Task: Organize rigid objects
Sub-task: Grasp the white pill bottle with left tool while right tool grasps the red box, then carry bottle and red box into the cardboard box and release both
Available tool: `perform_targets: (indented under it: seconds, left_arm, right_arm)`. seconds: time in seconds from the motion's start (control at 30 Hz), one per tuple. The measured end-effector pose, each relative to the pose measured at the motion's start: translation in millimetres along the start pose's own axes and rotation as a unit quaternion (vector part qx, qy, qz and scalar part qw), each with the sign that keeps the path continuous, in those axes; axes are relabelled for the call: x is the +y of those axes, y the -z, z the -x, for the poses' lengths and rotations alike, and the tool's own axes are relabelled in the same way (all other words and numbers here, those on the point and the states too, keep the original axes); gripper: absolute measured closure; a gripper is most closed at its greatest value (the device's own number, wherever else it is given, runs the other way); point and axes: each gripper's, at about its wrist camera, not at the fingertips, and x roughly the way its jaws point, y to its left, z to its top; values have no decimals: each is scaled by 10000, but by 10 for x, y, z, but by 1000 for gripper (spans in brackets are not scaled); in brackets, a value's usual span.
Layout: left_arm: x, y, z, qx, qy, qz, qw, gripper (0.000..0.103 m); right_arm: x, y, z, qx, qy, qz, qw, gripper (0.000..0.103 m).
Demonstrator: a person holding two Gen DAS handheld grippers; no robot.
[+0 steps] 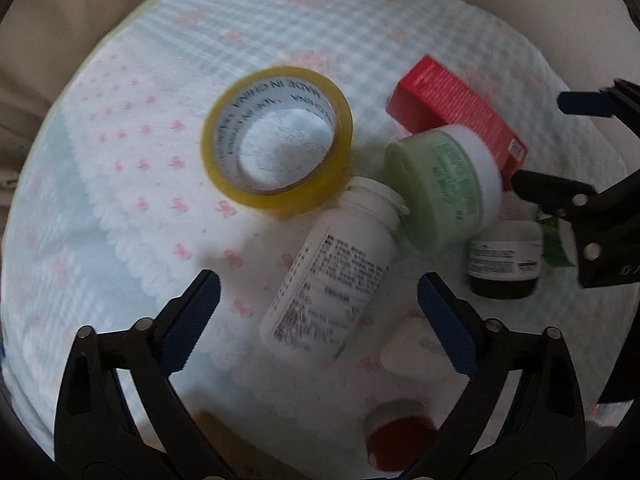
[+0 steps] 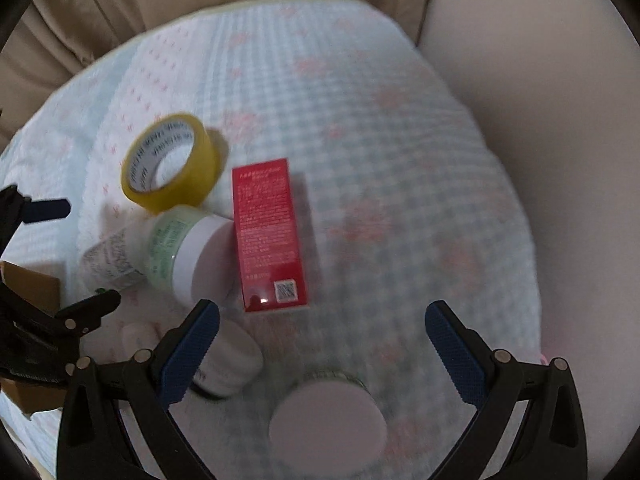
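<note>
Rigid items lie on a checked blue-and-pink cloth (image 1: pixel 120 160). A yellow tape roll (image 1: pixel 278 136) (image 2: pixel 172 164) lies flat. A white pill bottle (image 1: pixel 332 272) (image 2: pixel 108 258) lies on its side. A green jar with a white lid (image 1: pixel 444 186) (image 2: pixel 188 254) leans on a red box (image 1: pixel 456 110) (image 2: pixel 268 236). A dark jar (image 1: pixel 504 264) (image 2: pixel 228 360) stands near it. My left gripper (image 1: pixel 318 324) is open and empty over the pill bottle. My right gripper (image 2: pixel 322 354) (image 1: pixel 560 148) is open and empty, just near of the red box.
A white-lidded jar (image 2: pixel 328 424) stands right below my right gripper. A red-capped item (image 1: pixel 400 436) and a small white piece (image 1: pixel 416 354) lie near my left gripper. A brown cardboard box (image 2: pixel 32 284) sits at the left. Beige fabric (image 2: pixel 540 120) surrounds the cloth.
</note>
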Motion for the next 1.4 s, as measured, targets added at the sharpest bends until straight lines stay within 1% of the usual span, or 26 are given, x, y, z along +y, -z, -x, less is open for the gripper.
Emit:
perform_targets:
  seconds: [0.03,0.1,0.17,0.2,0.23,0.27,0.3,0.37,0.4,0.43,0.47,0.53,0.67,0.87,0.97,1.07,1.17,1.3,1.33,1.37,1.4]
  left_arm:
    - [-6,-19,-55,34,60,-53,10000,7]
    - [-41,-47,-137,76,161,-182,9997,11]
    - [-84,-72,-223,153,202,-339,9991,21]
    - [-100,-81,-261,184,222,-401,9988,23]
    - [-125,-87,-303,228,247,-477,9983,29]
    - [-145,-91,-335,264,257,-533,9979,36]
    - [-167,-94,-374,299,184,-609,9975,38]
    - [-182,-97,-399,272,52,-713,9971,46]
    - [-171,-97,-395,249,46,-699,9972,48]
    - [-156,-87,-393,248,105,-661,9975,48]
    - [-138,-82,-389,243,153,-628,9976,48]
    - [-128,-78,-371,227,145,-630,9977,49]
    - [-155,-63,-323,210,26,-619,9979,50]
    - [-118,3,-74,117,-22,-319,9994,52]
    - [-98,26,118,35,-39,-131,9999,53]
    - [-92,5,415,-98,-57,119,9999,55]
    - [-111,54,850,-339,-69,474,9983,55]
    - [-64,198,1429,-680,-65,1019,9924,55]
    - [-49,270,1653,-809,-70,1184,9896,55]
    - [-24,343,1742,-888,-79,1268,9879,55]
    - [-16,426,1920,-996,-108,1385,9853,55]
  right_arm:
    - [29,-33,-78,61,11,66,10000,4]
    - [76,-79,-215,158,23,155,9998,5]
    - [91,-138,-334,255,-20,213,9994,12]
    - [105,-161,-387,318,-32,258,9992,18]
    - [125,-185,-442,380,-22,335,9987,23]
    - [140,-205,-477,403,-14,385,9984,27]
    - [160,-228,-513,435,-22,466,9980,32]
    - [183,-263,-556,477,-56,566,9972,43]
    - [203,-275,-584,524,-103,616,9967,53]
    - [229,-278,-606,580,-232,674,9958,63]
    - [248,-275,-611,596,-223,710,9954,65]
    - [277,-266,-606,584,-138,732,9955,65]
    - [294,-254,-619,587,-120,596,9964,66]
    - [225,-246,-545,529,-96,344,9980,66]
    - [129,-238,-407,420,-112,224,9988,66]
    - [79,-225,-203,282,-120,163,9994,66]
    - [34,-210,112,106,-140,114,9998,66]
    - [75,-152,654,-139,-185,61,9997,66]
    - [86,-135,832,-219,-215,50,9995,66]
    - [125,-119,966,-278,-231,42,9993,66]
    - [132,-107,1093,-349,-258,46,9990,66]
